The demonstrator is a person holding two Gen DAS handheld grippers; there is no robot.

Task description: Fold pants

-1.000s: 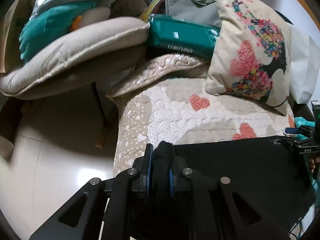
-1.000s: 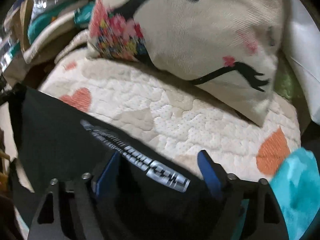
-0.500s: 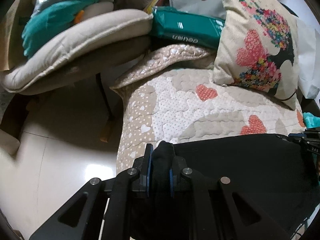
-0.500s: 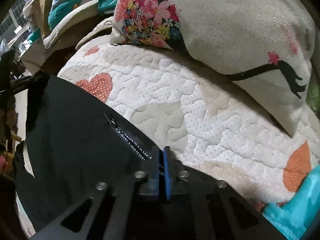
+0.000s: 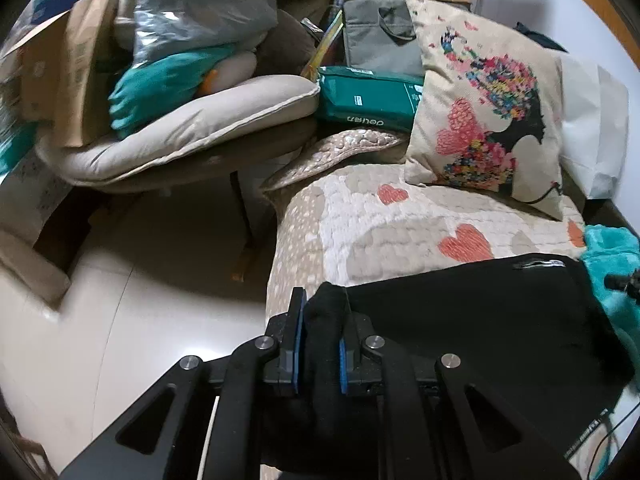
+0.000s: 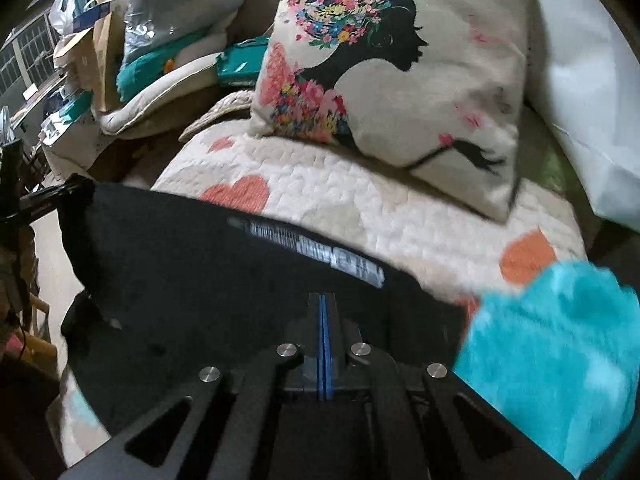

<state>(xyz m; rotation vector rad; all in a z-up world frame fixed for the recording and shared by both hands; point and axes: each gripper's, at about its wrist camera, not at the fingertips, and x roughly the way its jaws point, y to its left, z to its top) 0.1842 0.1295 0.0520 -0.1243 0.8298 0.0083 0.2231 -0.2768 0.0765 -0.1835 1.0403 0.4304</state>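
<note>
Black fabric pants (image 5: 480, 320) were spread over the cream quilted cover w/ orange hearts (image 5: 380, 220), in front of the beige floral-print cushion (image 5: 480, 120). Left gripper (image 5: 322, 312) was clamped on a bunched corner of the pants. Right gripper (image 6: 323, 312) had its blue pads pinched tight together on the pants edge, near the silver-lettered strip (image 6: 320, 250). Fuzzy teal blanket (image 6: 560, 352) sat just beside it on the right.
</note>
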